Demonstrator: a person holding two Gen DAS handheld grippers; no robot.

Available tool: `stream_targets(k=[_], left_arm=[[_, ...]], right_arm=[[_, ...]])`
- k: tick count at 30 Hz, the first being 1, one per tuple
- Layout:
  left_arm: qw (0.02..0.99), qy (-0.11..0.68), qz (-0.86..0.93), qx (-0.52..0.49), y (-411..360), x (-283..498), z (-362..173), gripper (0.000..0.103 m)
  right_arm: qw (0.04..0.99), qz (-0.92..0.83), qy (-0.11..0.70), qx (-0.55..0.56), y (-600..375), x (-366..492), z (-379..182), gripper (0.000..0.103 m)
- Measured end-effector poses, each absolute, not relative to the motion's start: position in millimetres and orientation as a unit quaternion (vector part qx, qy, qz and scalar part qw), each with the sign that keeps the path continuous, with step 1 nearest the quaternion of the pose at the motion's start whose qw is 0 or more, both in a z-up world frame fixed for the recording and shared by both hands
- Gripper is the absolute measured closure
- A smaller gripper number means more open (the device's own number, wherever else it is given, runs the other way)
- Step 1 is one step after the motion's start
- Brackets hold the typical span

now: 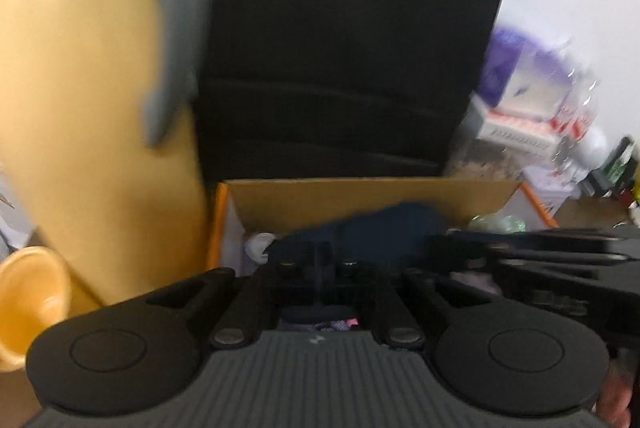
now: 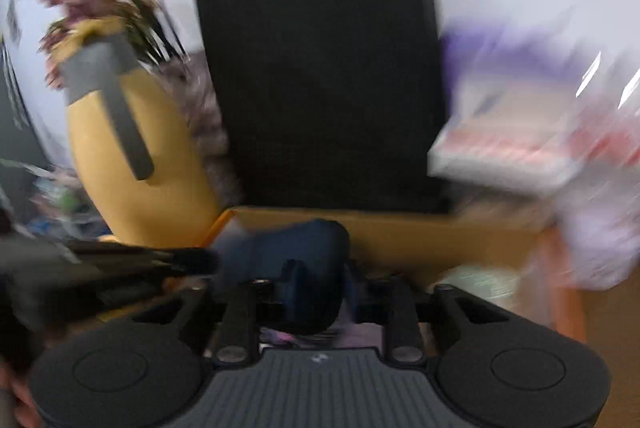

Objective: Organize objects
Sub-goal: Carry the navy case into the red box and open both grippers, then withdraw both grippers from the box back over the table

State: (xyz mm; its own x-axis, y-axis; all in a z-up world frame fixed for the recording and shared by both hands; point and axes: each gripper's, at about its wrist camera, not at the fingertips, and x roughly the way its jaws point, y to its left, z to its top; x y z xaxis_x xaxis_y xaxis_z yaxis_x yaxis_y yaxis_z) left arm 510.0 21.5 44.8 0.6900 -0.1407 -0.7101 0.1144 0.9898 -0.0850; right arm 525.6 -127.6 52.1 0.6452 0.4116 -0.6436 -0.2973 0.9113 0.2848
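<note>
Both views are blurred by motion. A dark navy folded cloth item [image 1: 376, 232] hangs over an open cardboard box [image 1: 360, 200] with orange edges. My left gripper [image 1: 320, 268] is shut on the near end of the navy item. My right gripper [image 2: 312, 292] is shut on the same navy item [image 2: 304, 252] from the other side, above the box [image 2: 420, 232]. The right tool's black body [image 1: 560, 260] crosses the right of the left wrist view. The left tool [image 2: 120, 260] crosses the left of the right wrist view.
A tall yellow vase [image 2: 132, 164] with a grey band and dried flowers stands left of the box. A black paper bag [image 2: 320, 68] stands behind it. White and purple packages [image 1: 532, 100] lie at the right. A small yellow cup [image 1: 28, 304] sits at the far left.
</note>
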Motion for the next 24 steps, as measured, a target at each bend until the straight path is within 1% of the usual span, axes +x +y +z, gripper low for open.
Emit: stream_targets(k=[1, 3, 4, 7, 9, 10, 11, 12, 13, 14, 16, 18, 19, 20, 22, 23, 24], left_arm=[[0.919, 0.389, -0.061, -0.001, 15.3, 517.7, 38.7, 0.102], [0.92, 0.389, -0.047, 0.018, 5.9, 523.4, 28.8, 0.101], [0.919, 0.391, -0.049, 0.017, 6.8, 522.9, 26.5, 0.1], [0.921, 0.388, -0.043, 0.018, 11.2, 518.0, 25.7, 0.1], [0.92, 0.39, -0.042, 0.019, 14.7, 513.7, 28.6, 0.099], [0.92, 0.39, -0.041, 0.018, 16.3, 510.5, 31.1, 0.098], [0.921, 0.387, -0.038, 0.012, 17.4, 505.8, 34.8, 0.094], [0.923, 0.383, -0.04, 0.006, 19.9, 499.8, 38.7, 0.087], [0.926, 0.374, -0.046, 0.001, 20.1, 487.8, 42.9, 0.067], [0.931, 0.362, -0.052, -0.001, 18.8, 472.6, 48.1, 0.05], [0.941, 0.332, -0.062, 0.005, 14.1, 436.6, 58.3, 0.048], [0.949, 0.306, -0.072, 0.012, 7.2, 397.2, 66.9, 0.04], [0.953, 0.295, -0.075, 0.01, 5.4, 376.2, 71.0, 0.026], [0.955, 0.285, -0.079, 0.009, 3.4, 353.0, 73.3, 0.017], [0.962, 0.258, -0.093, 0.013, -4.0, 307.6, 73.6, 0.013], [0.964, 0.246, -0.101, 0.019, -8.6, 284.2, 70.5, 0.008], [0.965, 0.237, -0.109, 0.023, -13.6, 261.1, 66.1, 0.006]], right_arm=[[0.896, 0.184, 0.395, 0.082, -122.1, 542.2, 42.0, 0.089], [0.912, 0.15, 0.382, 0.018, -105.2, 558.3, 27.0, 0.089], [0.912, 0.135, 0.387, 0.006, -102.9, 564.7, 20.2, 0.088], [0.907, 0.129, 0.4, 0.038, -117.4, 571.0, 10.4, 0.086], [0.912, 0.115, 0.393, 0.028, -125.9, 566.6, 12.5, 0.084], [0.914, 0.111, 0.39, 0.024, -131.0, 562.4, 15.9, 0.083], [0.915, 0.111, 0.386, 0.026, -135.7, 556.5, 20.0, 0.083], [0.918, 0.114, 0.38, 0.033, -142.0, 548.6, 25.1, 0.082], [0.919, 0.117, 0.374, 0.041, -147.3, 539.9, 28.6, 0.078], [0.921, 0.12, 0.368, 0.043, -151.8, 527.2, 32.9, 0.077], [0.926, 0.13, 0.353, 0.024, -155.4, 499.6, 39.8, 0.076], [0.933, 0.134, 0.334, 0.001, -158.7, 464.8, 47.5, 0.07], [0.936, 0.138, 0.323, -0.01, -161.5, 443.5, 51.6, 0.063], [0.939, 0.144, 0.312, -0.017, -164.0, 422.1, 55.2, 0.054], [0.943, 0.162, 0.287, -0.036, -171.3, 372.7, 57.0, 0.04], [0.945, 0.169, 0.278, -0.04, -176.4, 347.3, 55.1, 0.037], [0.945, 0.176, 0.272, -0.041, -181.7, 322.4, 53.6, 0.037]])
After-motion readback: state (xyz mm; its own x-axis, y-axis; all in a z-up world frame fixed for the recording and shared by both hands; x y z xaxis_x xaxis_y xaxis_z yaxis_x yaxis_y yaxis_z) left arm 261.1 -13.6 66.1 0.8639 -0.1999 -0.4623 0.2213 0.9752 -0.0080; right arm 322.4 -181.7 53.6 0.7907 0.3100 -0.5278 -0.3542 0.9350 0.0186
